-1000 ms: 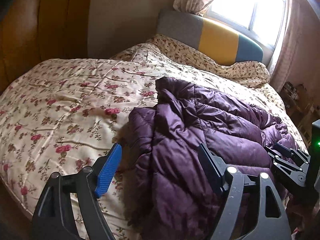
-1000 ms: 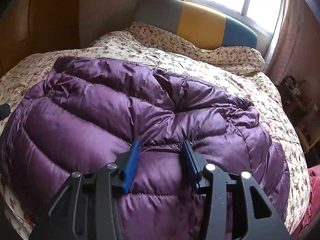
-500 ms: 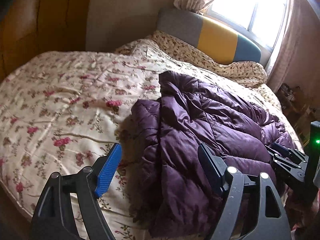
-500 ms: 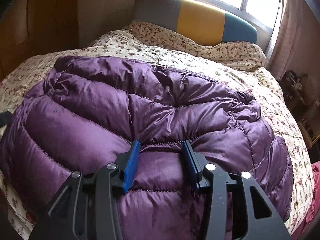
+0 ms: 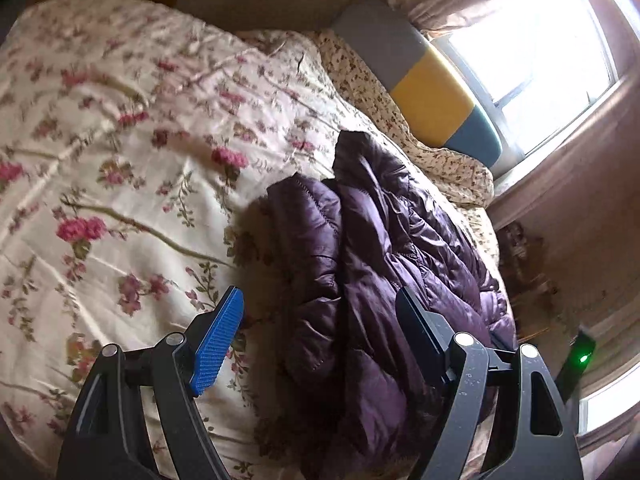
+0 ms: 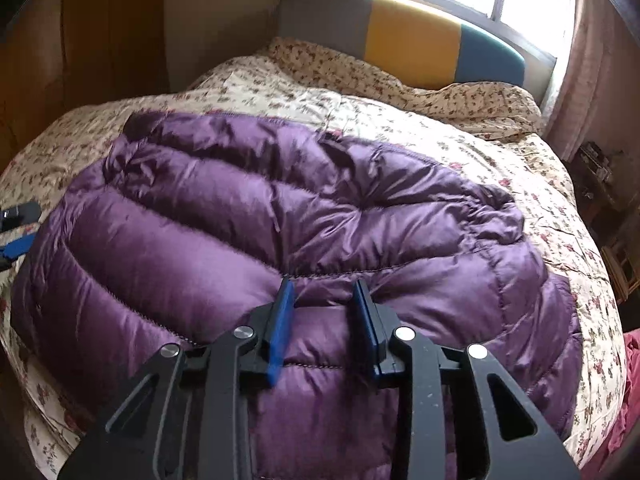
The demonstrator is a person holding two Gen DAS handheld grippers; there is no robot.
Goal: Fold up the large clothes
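A purple quilted down jacket (image 6: 280, 232) lies spread on the flowered bedspread (image 6: 540, 184). In the left wrist view the jacket (image 5: 380, 264) lies lengthways with a folded edge on its left side. My left gripper (image 5: 320, 312) is open wide, just above the jacket's near left edge, holding nothing. My right gripper (image 6: 324, 300) hovers over the jacket's near middle with its jaws partly closed around a puffed seam; they stand apart and I cannot see them pinch the cloth. The left gripper's fingers (image 6: 18, 246) show at the left edge of the right wrist view.
The bed has a grey, yellow and teal headboard (image 6: 408, 40) under a bright window (image 5: 532, 40). A wooden wardrobe (image 6: 80, 40) stands at the left. Cluttered shelves (image 6: 604, 184) stand to the right of the bed. A red cloth (image 6: 628, 400) lies at the bed's right edge.
My left gripper has tilted and swung left, staying open. My right gripper's jaws have narrowed over the jacket's seam. The jacket has not moved.
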